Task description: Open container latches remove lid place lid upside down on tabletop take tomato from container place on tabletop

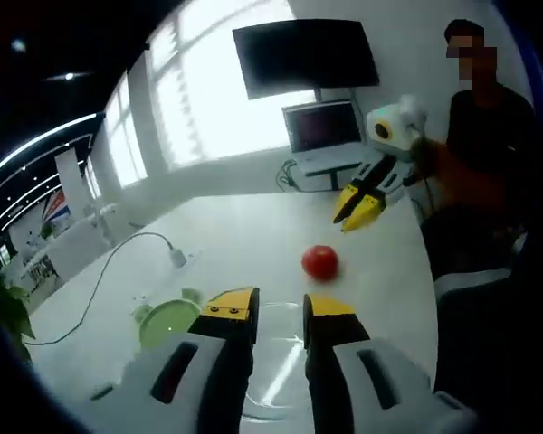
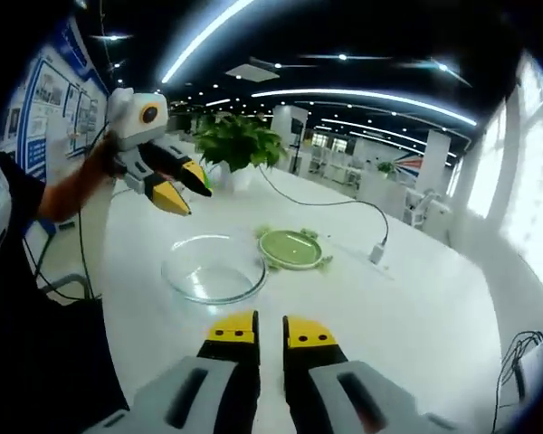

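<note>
Right gripper view: wall posters' (image 2: 45,99) writing seems unreadable; both grippers, left (image 1: 279,310) and right (image 2: 270,331), open, empty, tomato (image 1: 319,261) on table (image 1: 253,235).

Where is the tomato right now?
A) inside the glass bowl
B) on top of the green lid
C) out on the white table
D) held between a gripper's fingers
C: the left gripper view shows the tomato sitting alone on the white table, beyond the glass bowl and apart from the green lid.
</note>
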### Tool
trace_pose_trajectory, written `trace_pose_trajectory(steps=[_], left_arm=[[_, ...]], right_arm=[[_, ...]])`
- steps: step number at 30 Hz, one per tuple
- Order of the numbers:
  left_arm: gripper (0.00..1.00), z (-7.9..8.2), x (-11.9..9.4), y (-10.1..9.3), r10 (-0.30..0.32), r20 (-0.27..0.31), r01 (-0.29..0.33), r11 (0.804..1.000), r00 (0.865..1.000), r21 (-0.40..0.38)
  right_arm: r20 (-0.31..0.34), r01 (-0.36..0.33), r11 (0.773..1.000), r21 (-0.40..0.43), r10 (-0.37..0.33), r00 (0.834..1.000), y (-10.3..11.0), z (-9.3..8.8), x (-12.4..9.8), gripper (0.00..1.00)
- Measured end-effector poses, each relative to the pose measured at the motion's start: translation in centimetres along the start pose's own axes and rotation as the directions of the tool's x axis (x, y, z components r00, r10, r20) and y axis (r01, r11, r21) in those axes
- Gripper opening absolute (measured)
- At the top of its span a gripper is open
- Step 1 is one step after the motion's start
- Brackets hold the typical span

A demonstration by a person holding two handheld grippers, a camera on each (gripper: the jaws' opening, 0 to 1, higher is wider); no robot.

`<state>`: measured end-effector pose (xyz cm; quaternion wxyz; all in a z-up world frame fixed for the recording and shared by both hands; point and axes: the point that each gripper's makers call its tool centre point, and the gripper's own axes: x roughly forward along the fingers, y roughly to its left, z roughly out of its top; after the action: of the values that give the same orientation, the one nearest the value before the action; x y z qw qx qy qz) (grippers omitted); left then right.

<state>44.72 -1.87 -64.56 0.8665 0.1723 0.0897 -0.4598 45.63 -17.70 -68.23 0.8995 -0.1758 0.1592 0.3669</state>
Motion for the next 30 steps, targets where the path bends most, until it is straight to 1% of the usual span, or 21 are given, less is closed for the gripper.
trace_pose_trajectory(steps=[1, 3, 4, 6, 8, 10, 11, 12, 14, 16, 17, 18, 21, 22, 23, 25, 27, 28, 30], left_arm=[[0.12, -0.3, -0.7, -0.1, 0.011, 0.004, -0.011, 1.0, 1.0, -0.002], [0.1, -1.0, -1.7, 0.2, 0.053, 0.007, -0.053, 0.999, 0.999, -0.001], [0.1, -1.6, -2.6, 0.2, 0.07, 0.006, -0.07, 0.998, 0.998, 0.003], [0.08, -2.2, -3.9, 0.5, 0.116, 0.026, -0.115, 0.993, 0.993, -0.024], [0.08, -2.9, -5.2, 0.4, 0.141, 0.039, -0.14, 0.989, 0.989, -0.041], [0.06, -3.6, -6.4, 0.6, 0.177, 0.052, -0.174, 0.983, 0.983, -0.062], [0.05, -3.9, -7.0, 0.7, 0.197, 0.061, -0.193, 0.978, 0.978, -0.078], [0.05, -4.2, -7.5, 0.9, 0.22, 0.072, -0.212, 0.971, 0.973, -0.109], [0.03, -5.2, -8.3, 0.9, 0.237, 0.074, -0.224, 0.962, 0.969, -0.156], [0.03, -6.4, -8.9, 1.0, 0.261, 0.068, -0.245, 0.952, 0.963, -0.184], [0.02, -7.0, -9.2, 1.0, 0.267, 0.062, -0.251, 0.949, 0.962, -0.191], [0.02, -7.5, -9.5, 1.0, 0.28, 0.061, -0.263, 0.944, 0.958, -0.196], [0.02, -8.9, -10.3, 1.2, 0.32, 0.052, -0.302, 0.928, 0.946, -0.218], [0.02, -9.4, -10.4, 1.1, 0.326, 0.047, -0.308, 0.924, 0.944, -0.227], [0.02, -9.9, -10.5, 1.0, 0.329, 0.041, -0.311, 0.922, 0.944, -0.228], [0.02, -10.8, -10.6, 0.8, 0.333, 0.027, -0.319, 0.92, 0.943, -0.228], [0.02, -11.4, -10.7, 0.7, 0.342, 0.025, -0.327, 0.917, 0.94, -0.229], [0.02, -11.6, -10.8, 0.6, 0.34, 0.03, -0.324, 0.916, 0.94, -0.235], [0.02, -11.8, -10.8, 0.5, 0.339, 0.038, -0.32, 0.916, 0.94, -0.241]], right_arm=[[0.006, 0.013, 1.0, 0.002, -0.013, 1.0, 0.1, 0.0, -0.1, 0.0], [0.014, 0.049, 0.999, 0.019, -0.049, 0.999, 0.1, -0.2, -0.3, 0.0], [0.019, 0.058, 0.998, 0.021, -0.059, 0.998, 0.3, -0.3, -0.4, 0.0], [0.022, 0.072, 0.997, 0.029, -0.073, 0.997, 0.6, -0.7, -0.5, 0.0], [0.03, 0.082, 0.995, 0.047, -0.084, 0.996, 1.1, -1.0, -0.5, 0.0], [0.032, 0.093, 0.994, 0.048, -0.095, 0.995, 1.6, -1.4, -0.6, 0.0], [0.039, 0.106, 0.994, 0.035, -0.108, 0.993, 1.7, -1.5, -0.6, 0.0], [0.044, 0.115, 0.993, 0.032, -0.117, 0.992, 1.9, -1.6, -0.6, 0.0], [0.048, 0.122, 0.991, 0.059, -0.125, 0.991, 2.4, -1.9, -0.6, 0.0], [0.055, 0.103, 0.989, 0.102, -0.109, 0.993, 3.2, -2.3, -0.4, 0.0], [0.068, 0.108, 0.985, 0.132, -0.118, 0.991, 3.4, -2.4, -0.3, 0.0], [0.072, 0.116, 0.981, 0.158, -0.128, 0.989, 3.4, -2.6, -0.3, 0.0], [0.07, 0.142, 0.974, 0.179, -0.156, 0.985, 3.4, -3.4, -0.2, 0.0], [0.067, 0.168, 0.967, 0.192, -0.184, 0.981, 3.1, -3.8, -0.2, 0.0], [0.063, 0.187, 0.963, 0.195, -0.203, 0.977, 2.9, -4.1, -0.2, 0.0], [0.061, 0.2, 0.958, 0.208, -0.216, 0.974, 2.7, -4.7, -0.3, 0.0], [0.073, 0.17, 0.952, 0.256, -0.194, 0.978, 3.2, -4.9, -0.1, 0.0], [0.076, 0.158, 0.952, 0.264, -0.183, 0.98, 3.4, -5.1, -0.1, 0.0], [0.077, 0.159, 0.952, 0.26, -0.184, 0.98, 3.8, -5.6, 0.0, 0.0]])
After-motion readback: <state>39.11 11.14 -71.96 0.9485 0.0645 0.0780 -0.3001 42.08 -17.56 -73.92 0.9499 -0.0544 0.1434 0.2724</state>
